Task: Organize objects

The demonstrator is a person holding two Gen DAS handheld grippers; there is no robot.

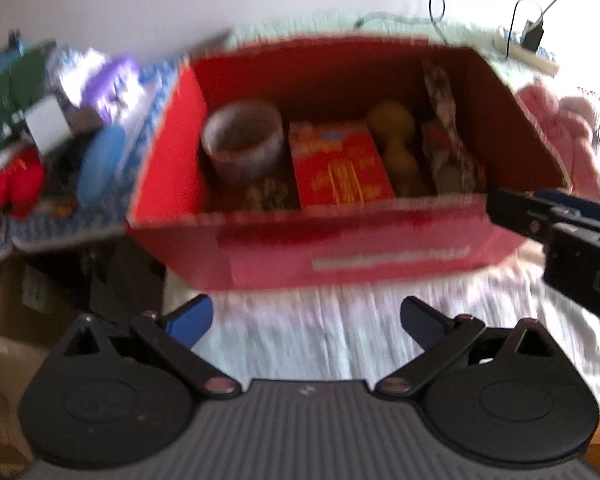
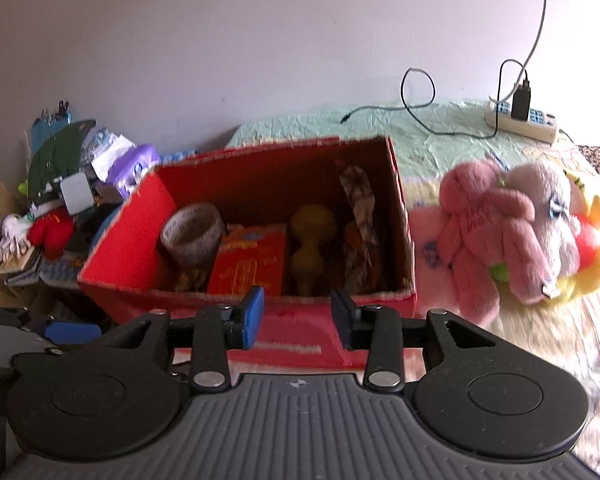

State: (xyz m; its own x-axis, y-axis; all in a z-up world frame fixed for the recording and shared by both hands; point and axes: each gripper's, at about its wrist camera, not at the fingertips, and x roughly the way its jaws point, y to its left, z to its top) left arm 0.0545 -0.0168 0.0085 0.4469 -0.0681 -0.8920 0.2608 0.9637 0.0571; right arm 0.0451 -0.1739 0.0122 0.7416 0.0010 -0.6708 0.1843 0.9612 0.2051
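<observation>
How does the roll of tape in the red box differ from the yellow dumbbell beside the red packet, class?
The roll of tape is a hollow, greyish translucent ring; the yellow dumbbell is solid, with two bulbous ends.
The tape sits at the left end of the red box, left of the red packet; the dumbbell lies on the packet's right.
Both rest inside the box.

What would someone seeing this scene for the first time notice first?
The open red cardboard box in the middle of the bed grabs the eye; inside stand a roll of tape at its left, a red packet and a yellow dumbbell. Right of the box lies a pile of pink plush toys. Both grippers, left gripper and right gripper, sit open and empty before the box.
</observation>
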